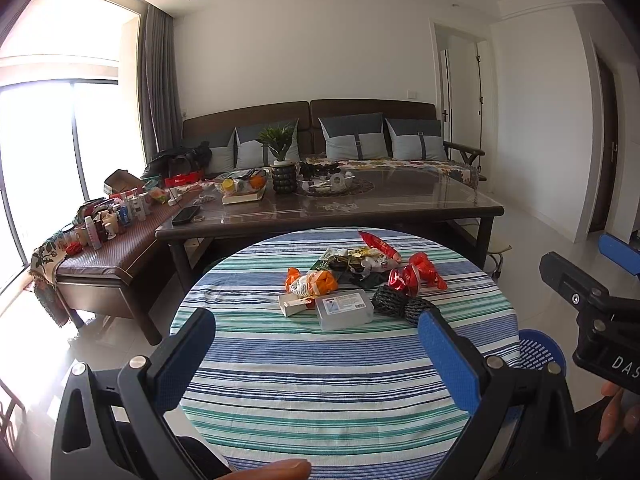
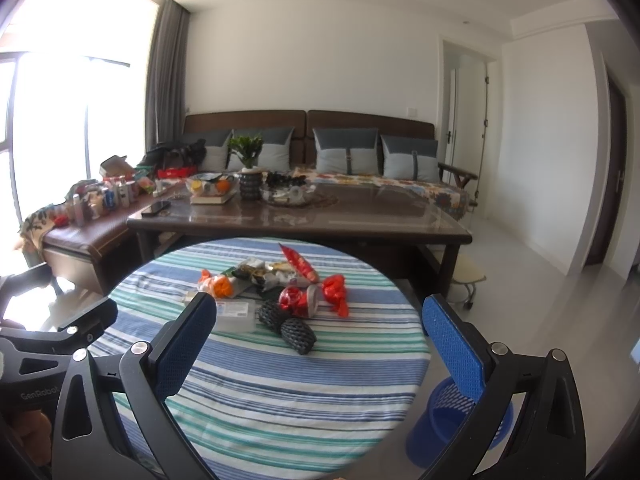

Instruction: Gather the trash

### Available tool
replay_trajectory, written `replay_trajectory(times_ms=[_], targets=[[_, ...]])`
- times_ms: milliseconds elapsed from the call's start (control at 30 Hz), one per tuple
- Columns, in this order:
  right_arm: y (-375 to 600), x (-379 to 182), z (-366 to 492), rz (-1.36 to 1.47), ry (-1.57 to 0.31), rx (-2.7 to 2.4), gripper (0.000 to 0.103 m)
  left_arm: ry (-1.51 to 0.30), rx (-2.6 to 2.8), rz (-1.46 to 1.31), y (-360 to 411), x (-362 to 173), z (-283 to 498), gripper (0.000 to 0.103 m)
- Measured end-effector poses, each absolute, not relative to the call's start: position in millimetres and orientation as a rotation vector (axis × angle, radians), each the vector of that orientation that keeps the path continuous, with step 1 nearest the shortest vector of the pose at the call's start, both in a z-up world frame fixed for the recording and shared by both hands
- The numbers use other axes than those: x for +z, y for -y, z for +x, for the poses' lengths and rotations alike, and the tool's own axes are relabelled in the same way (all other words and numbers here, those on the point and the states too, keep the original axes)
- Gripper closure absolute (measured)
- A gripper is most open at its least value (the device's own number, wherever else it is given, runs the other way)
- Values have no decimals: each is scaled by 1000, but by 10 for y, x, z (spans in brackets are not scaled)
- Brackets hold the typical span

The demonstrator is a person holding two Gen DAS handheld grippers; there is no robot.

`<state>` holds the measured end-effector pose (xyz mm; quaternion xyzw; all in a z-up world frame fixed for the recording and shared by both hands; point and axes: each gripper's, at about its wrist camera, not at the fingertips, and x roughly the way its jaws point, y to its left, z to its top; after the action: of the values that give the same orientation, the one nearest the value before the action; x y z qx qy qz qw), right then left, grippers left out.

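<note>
The trash lies in a loose heap toward the far side of the round counter (image 1: 344,380), which is covered with a blue, green and white striped cloth. Nearest in the heap sits a clear plastic box (image 1: 344,311) with a printed label on its lid; just left of it lies a small white carton (image 1: 294,304), and just right of it two dark mesh fruit sleeves (image 1: 400,305) lie side by side. Behind the box is an orange wrapper (image 1: 312,282), to the right a crumpled red foil wrapper (image 1: 418,274), and at the back a cluster of snack packets (image 1: 356,261) with a long red packet (image 1: 378,245) angled beside them.

A blue perforated waste basket (image 2: 452,424) stands on the floor just beside the counter's right edge.

The left hand-held gripper (image 1: 318,344) hovers above the near half of the cloth with its blue pads spread wide apart, holding nothing. The right hand-held gripper (image 2: 320,336) is likewise spread wide and empty, its left pad overlapping the box in its own view, its right pad above the basket.

Beyond the counter are a dark glass-topped coffee table (image 1: 400,208) and a brown sofa (image 1: 360,112) with grey cushions.
</note>
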<state>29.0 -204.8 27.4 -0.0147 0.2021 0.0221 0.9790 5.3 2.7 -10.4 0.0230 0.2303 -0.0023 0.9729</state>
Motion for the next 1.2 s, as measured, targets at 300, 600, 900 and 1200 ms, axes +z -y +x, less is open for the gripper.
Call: replay_trajectory(times_ms=[300,600,900,1200], targets=[[2048,268,291,-30,-406,44,0,-466,-5,49,-26,-129,45,0],[2062,265,290,-31,-406,43,0,-470,-9,52,-23,-151,42,0],[2087,253,288,-31,-407,44,0,-473,-9,53,-15,-157,43,0],[2094,241,285,-30,-408,43,0,-481,-11,58,-12,-153,59,0]])
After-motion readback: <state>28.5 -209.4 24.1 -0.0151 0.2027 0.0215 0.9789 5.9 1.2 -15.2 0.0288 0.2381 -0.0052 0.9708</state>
